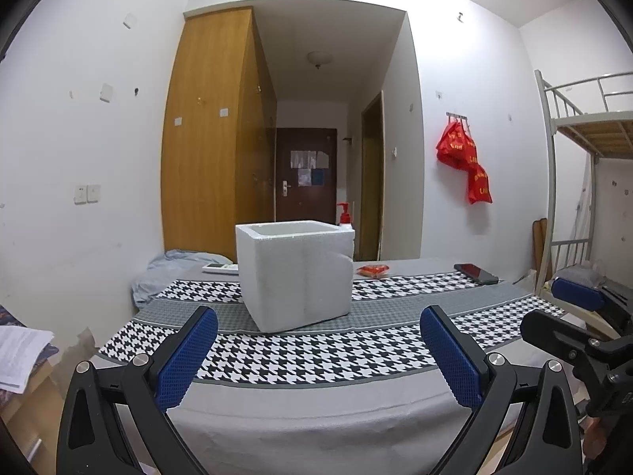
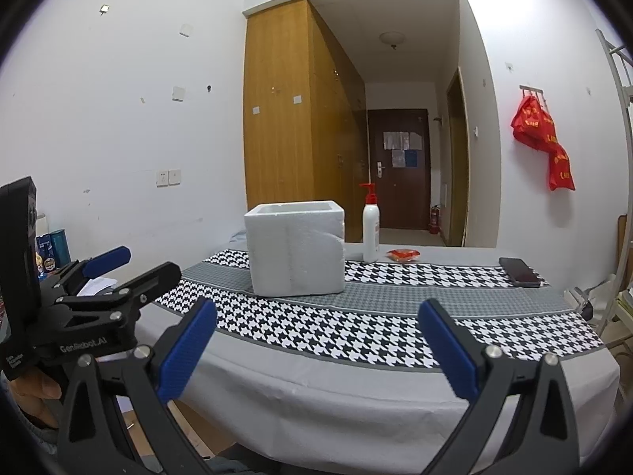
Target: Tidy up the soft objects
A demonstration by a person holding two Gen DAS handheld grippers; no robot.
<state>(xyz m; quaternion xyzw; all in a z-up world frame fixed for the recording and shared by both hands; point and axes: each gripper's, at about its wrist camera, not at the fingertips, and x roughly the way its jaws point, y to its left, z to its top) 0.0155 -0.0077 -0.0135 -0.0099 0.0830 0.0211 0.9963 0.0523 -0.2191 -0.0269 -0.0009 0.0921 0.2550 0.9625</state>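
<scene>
I hold my left tool and right tool spread wide and empty, foam box straight ahead, ready to receive soft things.

Matt, grainy white foam box on a houndstooth cloth bedspread; glossy dark phone; wood-grain wardrobe; textured blue gripper pads

Both wrist cameras sit low at the near edge of the houndstooth-covered bed, facing its far edge; both views share the white square foam box at mid-distance.
</scene>
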